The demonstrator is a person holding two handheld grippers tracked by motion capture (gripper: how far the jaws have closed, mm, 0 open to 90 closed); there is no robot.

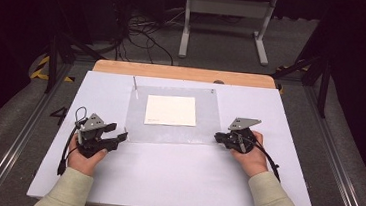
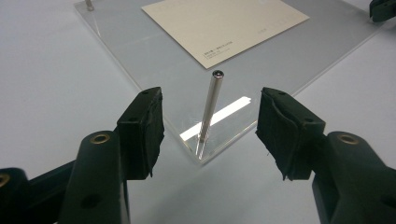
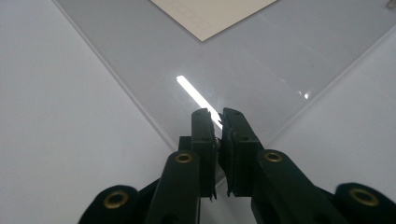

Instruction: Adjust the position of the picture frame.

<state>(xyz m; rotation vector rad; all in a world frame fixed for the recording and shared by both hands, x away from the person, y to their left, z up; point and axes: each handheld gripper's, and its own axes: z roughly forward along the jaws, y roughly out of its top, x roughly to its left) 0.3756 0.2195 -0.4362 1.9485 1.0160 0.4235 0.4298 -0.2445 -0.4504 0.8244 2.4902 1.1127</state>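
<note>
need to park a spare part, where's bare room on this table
Bare: the wide strip of white table between the clear sheet and the near edge, and the side margins left and right of the sheet. Crowded: the sheet's near corners, where the left gripper straddles an upright metal pin and the right gripper sits.

Evenly lit from overhead on the white desk (image 1: 175, 172); dark, murky surroundings beyond. Bright strip glare on the clear acrylic sheet (image 2: 140, 51) in both gripper views. Soft, faint shadows. Slightly blurred near tongs, mild softness overall.
</note>
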